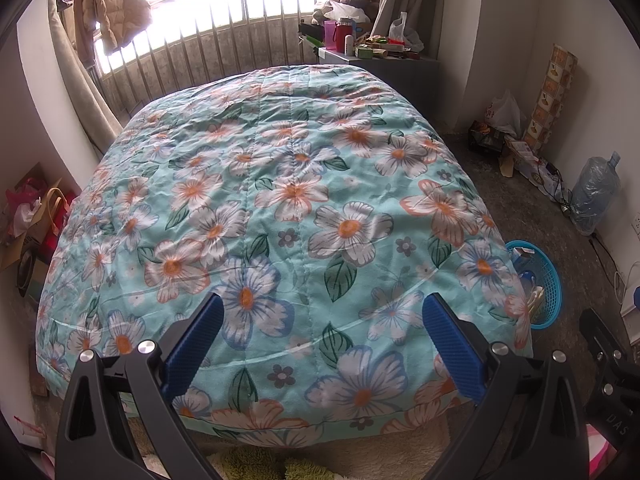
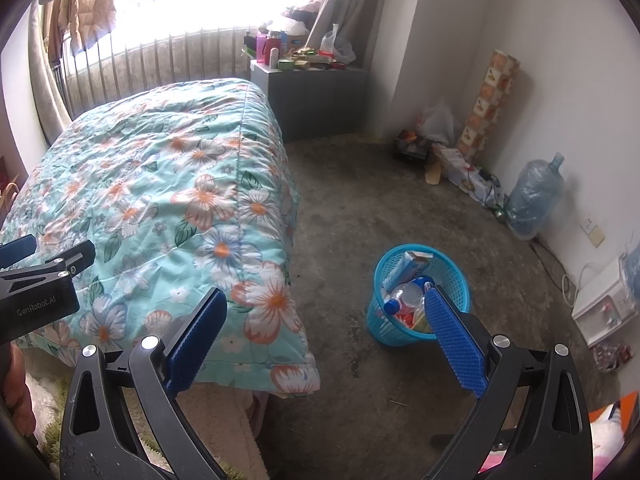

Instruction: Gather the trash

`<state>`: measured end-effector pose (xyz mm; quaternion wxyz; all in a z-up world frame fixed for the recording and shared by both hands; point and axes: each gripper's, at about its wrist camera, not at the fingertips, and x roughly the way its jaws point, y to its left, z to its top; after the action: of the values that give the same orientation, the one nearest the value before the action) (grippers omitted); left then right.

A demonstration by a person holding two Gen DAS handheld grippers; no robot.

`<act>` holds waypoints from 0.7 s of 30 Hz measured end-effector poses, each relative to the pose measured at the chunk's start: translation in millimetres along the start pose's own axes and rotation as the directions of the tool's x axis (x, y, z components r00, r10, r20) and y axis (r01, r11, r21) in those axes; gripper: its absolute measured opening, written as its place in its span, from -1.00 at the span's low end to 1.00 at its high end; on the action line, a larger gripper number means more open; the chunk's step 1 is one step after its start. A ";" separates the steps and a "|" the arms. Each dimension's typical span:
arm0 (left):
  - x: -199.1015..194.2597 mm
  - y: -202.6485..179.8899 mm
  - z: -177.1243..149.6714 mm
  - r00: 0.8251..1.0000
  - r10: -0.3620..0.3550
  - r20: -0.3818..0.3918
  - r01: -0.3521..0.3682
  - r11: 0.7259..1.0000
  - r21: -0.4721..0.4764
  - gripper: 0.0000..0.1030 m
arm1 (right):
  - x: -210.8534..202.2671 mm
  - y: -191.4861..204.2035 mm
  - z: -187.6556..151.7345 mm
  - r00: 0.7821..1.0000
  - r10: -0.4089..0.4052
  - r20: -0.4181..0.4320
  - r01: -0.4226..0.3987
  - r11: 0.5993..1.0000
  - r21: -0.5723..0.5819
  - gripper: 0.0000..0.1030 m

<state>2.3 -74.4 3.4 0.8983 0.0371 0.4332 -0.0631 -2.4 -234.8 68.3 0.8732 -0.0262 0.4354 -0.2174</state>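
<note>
A blue plastic mesh bin (image 2: 418, 312) stands on the concrete floor right of the bed, filled with a carton, a plastic bottle and other trash. Its rim also shows in the left wrist view as the blue bin (image 1: 548, 280), past the bed's corner. My right gripper (image 2: 326, 312) is open above the floor between bed and bin, nothing between its blue pads. My left gripper (image 1: 320, 320) is open over the foot of the floral quilt (image 1: 288, 184), holding nothing. The left gripper's body (image 2: 40, 276) shows at the left edge of the right wrist view.
The bed with the quilt (image 2: 160, 184) fills the left. A grey cabinet (image 2: 316, 96) cluttered with bottles and boxes stands by the window. Bags, boxes, a patterned roll (image 2: 488, 104) and a large water jug (image 2: 534, 196) line the right wall. A green shaggy rug (image 1: 256, 462) lies below.
</note>
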 end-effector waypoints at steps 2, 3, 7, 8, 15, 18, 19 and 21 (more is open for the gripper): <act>-0.2 0.0 -0.9 1.000 0.000 0.000 0.000 1.000 -0.001 0.89 | 0.2 1.4 0.1 1.000 0.000 0.001 0.000 1.000 0.003 0.84; -0.2 -0.1 -1.1 1.000 0.000 0.001 0.000 1.000 0.000 0.89 | 0.4 0.9 0.2 1.000 0.001 0.001 -0.001 1.000 0.002 0.84; -0.1 -0.2 -1.0 1.000 0.001 0.000 -0.001 1.000 -0.001 0.89 | 0.4 0.6 0.1 1.000 0.001 0.001 -0.001 1.000 0.000 0.84; -0.1 -0.2 -0.9 1.000 0.000 0.000 0.000 1.000 -0.001 0.89 | 0.3 0.8 0.0 1.000 0.001 0.000 -0.001 1.000 0.001 0.84; 0.1 -0.4 -2.1 1.000 0.000 -0.002 0.000 1.000 0.000 0.89 | 0.4 0.1 -0.3 1.000 0.001 0.001 -0.001 1.000 0.003 0.84; 0.0 -0.7 -1.1 1.000 0.001 0.000 -0.001 1.000 -0.001 0.89 | 0.3 1.3 -0.5 1.000 0.001 0.001 -0.001 1.000 0.001 0.84; 0.0 -0.8 -1.4 1.000 0.000 -0.001 0.000 1.000 -0.001 0.89 | 0.3 1.8 -0.5 1.000 0.001 0.001 -0.001 1.000 0.002 0.84; 0.2 -0.7 -2.0 1.000 0.000 -0.003 0.000 1.000 0.000 0.89 | 0.3 1.1 -0.7 1.000 0.001 0.001 -0.001 1.000 0.004 0.84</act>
<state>0.7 -74.9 1.9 0.8978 0.0370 0.4344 -0.0631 -2.4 -233.8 67.4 0.8736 -0.0244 0.4344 -0.2179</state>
